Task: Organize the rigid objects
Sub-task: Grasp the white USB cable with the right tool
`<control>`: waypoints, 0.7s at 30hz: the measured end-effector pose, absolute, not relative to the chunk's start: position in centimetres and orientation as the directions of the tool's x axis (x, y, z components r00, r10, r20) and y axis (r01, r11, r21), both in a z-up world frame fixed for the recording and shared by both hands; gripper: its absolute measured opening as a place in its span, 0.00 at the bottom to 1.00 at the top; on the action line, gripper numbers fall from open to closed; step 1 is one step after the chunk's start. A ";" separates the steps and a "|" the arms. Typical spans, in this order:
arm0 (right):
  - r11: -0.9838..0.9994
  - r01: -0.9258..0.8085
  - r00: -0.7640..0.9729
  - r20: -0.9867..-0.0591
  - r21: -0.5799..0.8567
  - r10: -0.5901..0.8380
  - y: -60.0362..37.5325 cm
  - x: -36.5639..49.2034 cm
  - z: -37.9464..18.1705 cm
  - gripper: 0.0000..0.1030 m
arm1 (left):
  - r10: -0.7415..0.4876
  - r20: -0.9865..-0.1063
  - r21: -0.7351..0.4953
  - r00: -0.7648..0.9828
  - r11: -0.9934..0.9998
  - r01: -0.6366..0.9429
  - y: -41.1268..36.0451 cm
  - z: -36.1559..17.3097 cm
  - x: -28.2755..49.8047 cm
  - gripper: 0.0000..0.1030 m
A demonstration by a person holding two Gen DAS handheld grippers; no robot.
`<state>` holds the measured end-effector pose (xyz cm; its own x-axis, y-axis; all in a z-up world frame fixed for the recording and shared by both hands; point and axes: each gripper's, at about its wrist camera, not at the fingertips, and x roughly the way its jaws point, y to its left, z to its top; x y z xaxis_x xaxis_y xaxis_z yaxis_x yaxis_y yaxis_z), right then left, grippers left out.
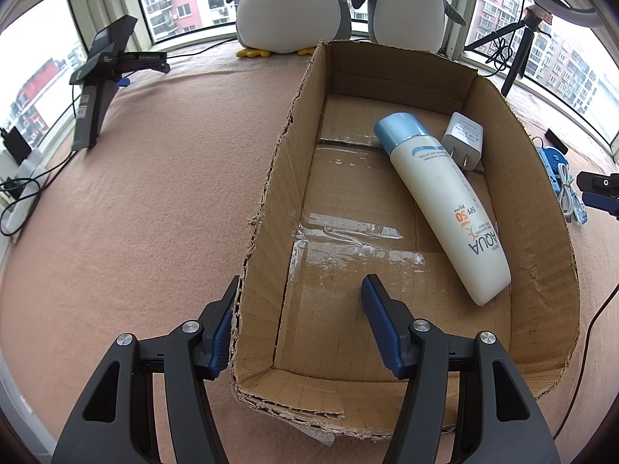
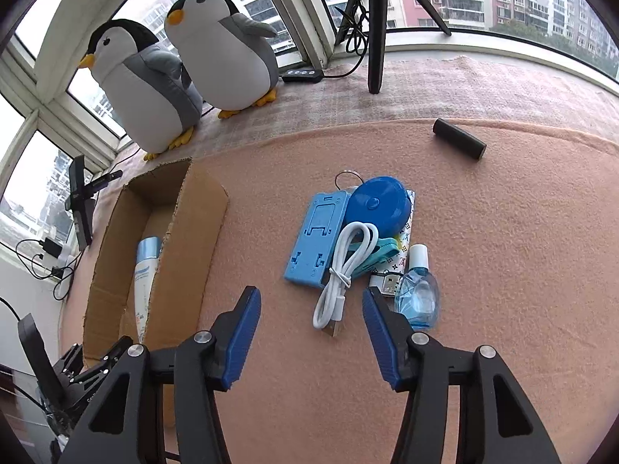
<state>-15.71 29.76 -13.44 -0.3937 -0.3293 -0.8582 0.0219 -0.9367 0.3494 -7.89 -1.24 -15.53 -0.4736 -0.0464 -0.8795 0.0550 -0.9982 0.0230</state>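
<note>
Inside the box: we see a white sunscreen bottle (image 1: 441, 201) with a pale blue cap lying flat in the cardboard box (image 1: 541, 178), and a white plug adapter (image 1: 463, 140) touching its far side.
Writing: we read "AQUA", "SPF" and "50" on the bottle; the adapter's small print is too fine for us to read.
Left gripper (image 1: 298, 324): our jaws stand open, straddling the box's torn left wall, one finger outside and one inside, holding nothing.
Right gripper (image 2: 311, 326): our jaws stand open above the pink worktop (image 2: 503, 270), empty, with the near end of a white USB cable (image 2: 342, 274) between them.
Loose pile: just beyond we see a blue phone stand (image 2: 315, 237), a round blue case (image 2: 377, 205), a teal clip (image 2: 381, 253) under the cable, a patterned card (image 2: 404, 243) and a clear blue dropper bottle (image 2: 418, 294) just beside the right finger.
Apart: a black cylinder (image 2: 459, 138) lies well away, near the window.
Edges: the box rim is ragged; its floor left of the bottle is bare, with strips of old tape.
Open room: bare worktop lies right of the pile and between pile and box.
Background: two plush penguins (image 2: 185, 65) and a tripod (image 2: 375, 19) stand by the window.
</note>
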 end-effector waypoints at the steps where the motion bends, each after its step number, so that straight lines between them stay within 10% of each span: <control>1: -0.931 0.009 -0.386 -0.857 0.366 -0.341 30.0 -15.8 -13.8 0.47 | -0.046 -0.880 0.023 -0.474 -0.998 0.055 -1.2 -15.5 -7.9 0.59; 21: -0.898 -0.053 -0.324 -0.858 0.437 -0.399 30.6 -17.7 -16.7 0.19 | -0.047 -0.879 0.025 -0.475 -0.998 0.053 -1.3 -15.5 -7.8 0.59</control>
